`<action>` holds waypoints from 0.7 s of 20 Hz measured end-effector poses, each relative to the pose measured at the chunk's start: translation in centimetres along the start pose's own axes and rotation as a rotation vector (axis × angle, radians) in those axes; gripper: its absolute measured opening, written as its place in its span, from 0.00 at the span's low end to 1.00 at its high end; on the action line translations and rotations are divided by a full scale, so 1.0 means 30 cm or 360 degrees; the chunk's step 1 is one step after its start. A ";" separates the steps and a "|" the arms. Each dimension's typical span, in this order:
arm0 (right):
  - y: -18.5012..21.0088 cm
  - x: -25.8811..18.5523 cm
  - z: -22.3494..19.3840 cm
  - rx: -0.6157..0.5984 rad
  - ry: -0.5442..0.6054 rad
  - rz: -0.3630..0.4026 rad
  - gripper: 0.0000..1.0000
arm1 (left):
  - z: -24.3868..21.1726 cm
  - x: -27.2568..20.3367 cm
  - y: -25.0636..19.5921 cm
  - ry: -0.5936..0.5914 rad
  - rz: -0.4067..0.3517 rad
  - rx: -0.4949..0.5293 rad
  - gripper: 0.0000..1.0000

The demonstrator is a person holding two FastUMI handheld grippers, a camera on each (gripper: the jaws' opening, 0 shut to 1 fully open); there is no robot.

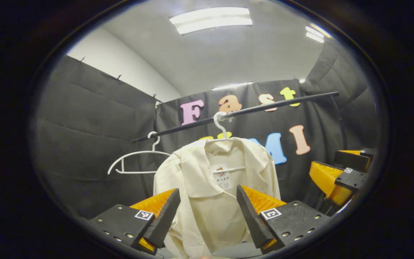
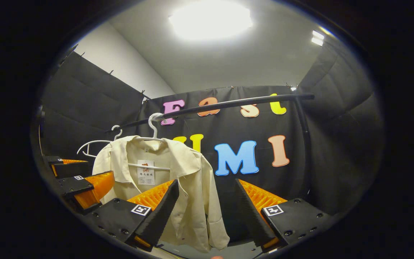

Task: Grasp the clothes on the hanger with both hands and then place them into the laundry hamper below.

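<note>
In the left gripper view, an empty white hanger [image 1: 135, 158] hangs at the left on a dark rail [image 1: 235, 113] that runs across the booth. Just to its right, a cream shirt [image 1: 214, 187] hangs on a second white hanger [image 1: 220, 126] hooked over the same rail. The left gripper [image 1: 207, 216] sits low in front of the shirt with its jaws spread wide and nothing between them; the cloth shows through the gap, apart from both. At the far right edge the right gripper [image 1: 340, 176] is raised beside the shirt.

In the right gripper view, the left gripper [image 2: 79, 180] shows at the left edge near the shirt's shoulder. The shirt [image 2: 178, 180] hangs left of centre. The right gripper [image 2: 207, 216] has its jaws wide apart, empty, pointing mostly at the booth wall to the right of the shirt.
</note>
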State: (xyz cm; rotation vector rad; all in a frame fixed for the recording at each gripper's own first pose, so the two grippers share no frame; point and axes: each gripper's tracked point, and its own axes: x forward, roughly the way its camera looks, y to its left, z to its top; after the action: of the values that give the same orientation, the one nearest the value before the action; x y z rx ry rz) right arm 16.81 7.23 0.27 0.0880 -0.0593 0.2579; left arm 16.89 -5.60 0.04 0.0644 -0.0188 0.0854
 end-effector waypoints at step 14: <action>0.126 0.352 -0.171 0.0106 0.0065 0.0321 0.98 | -0.198 0.318 0.012 0.0167 0.0236 0.0081 0.92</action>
State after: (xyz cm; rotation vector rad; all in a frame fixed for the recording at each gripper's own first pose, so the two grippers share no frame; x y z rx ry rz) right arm 26.27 14.00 -3.81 0.1431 -0.0189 0.4630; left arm 26.47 -4.04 -5.66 0.1091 0.0838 0.2376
